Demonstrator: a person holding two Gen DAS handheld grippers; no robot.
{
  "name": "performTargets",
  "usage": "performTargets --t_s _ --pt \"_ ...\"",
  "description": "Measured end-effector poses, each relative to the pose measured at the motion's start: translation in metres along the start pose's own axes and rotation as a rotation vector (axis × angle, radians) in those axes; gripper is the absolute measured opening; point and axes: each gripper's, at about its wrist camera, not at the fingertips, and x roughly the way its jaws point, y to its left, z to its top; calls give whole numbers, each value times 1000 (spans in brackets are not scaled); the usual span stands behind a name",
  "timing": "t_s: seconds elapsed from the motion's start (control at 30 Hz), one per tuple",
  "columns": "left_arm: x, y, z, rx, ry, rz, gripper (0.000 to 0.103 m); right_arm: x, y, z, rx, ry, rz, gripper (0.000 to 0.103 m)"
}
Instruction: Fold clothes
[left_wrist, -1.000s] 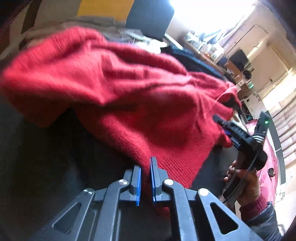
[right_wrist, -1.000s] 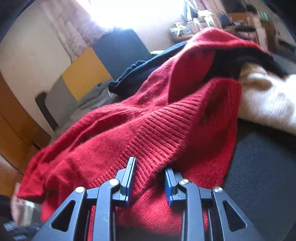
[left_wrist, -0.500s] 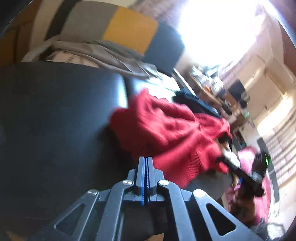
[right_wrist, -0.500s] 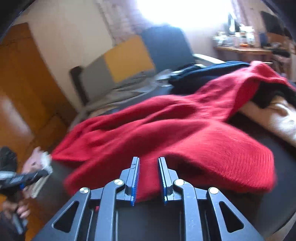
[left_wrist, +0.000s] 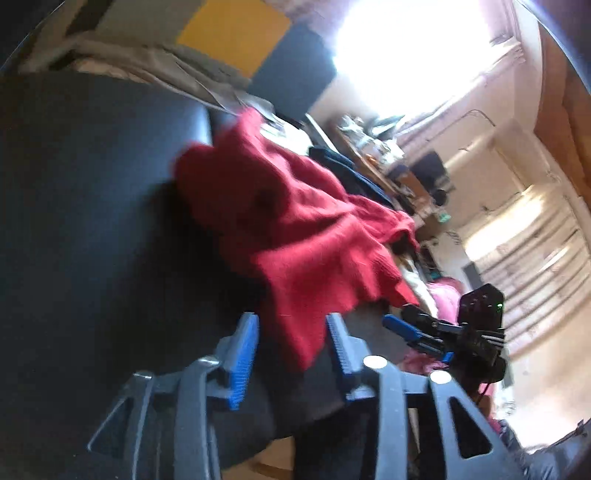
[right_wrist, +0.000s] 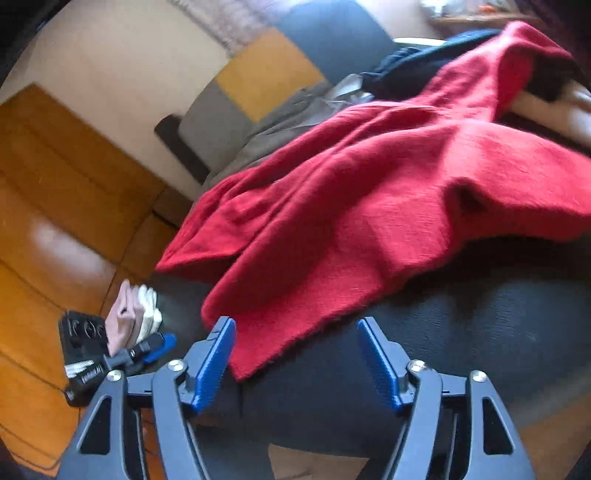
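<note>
While both grippers gape, red sweater (right_wrist: 369, 206) on black surface (right_wrist: 480, 332)

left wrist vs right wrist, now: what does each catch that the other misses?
Left wrist only: the bright window, a cluttered desk beyond the clothes, pale blinds on the right, and the right gripper seen from the side.

Right wrist only: the orange wood floor, a cream garment partly under the sweater, and the left gripper low on the left.

Both: the red sweater lying loose on the dark surface, each camera's own gripper open just short of its hem, and a yellow, grey and blue chair behind.
</note>
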Motion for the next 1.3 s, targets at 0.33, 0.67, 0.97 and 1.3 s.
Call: performTargets --t_s 0.33,0.67,0.97,1.3 --pt "56 -5 10 8 70 130 65 -25 -15 21 -41 -152 -151 74" --pt "33 -15 35 -1 -10 62 7 19 5 64 -327 -85 -364 74" --pt "-64 10 42 -30 -154 89 0 56 27 0 -284 199 -33 56" --pt "-90 40 0 -26 -113 123 30 29 63 -3 -412 140 -27 72"
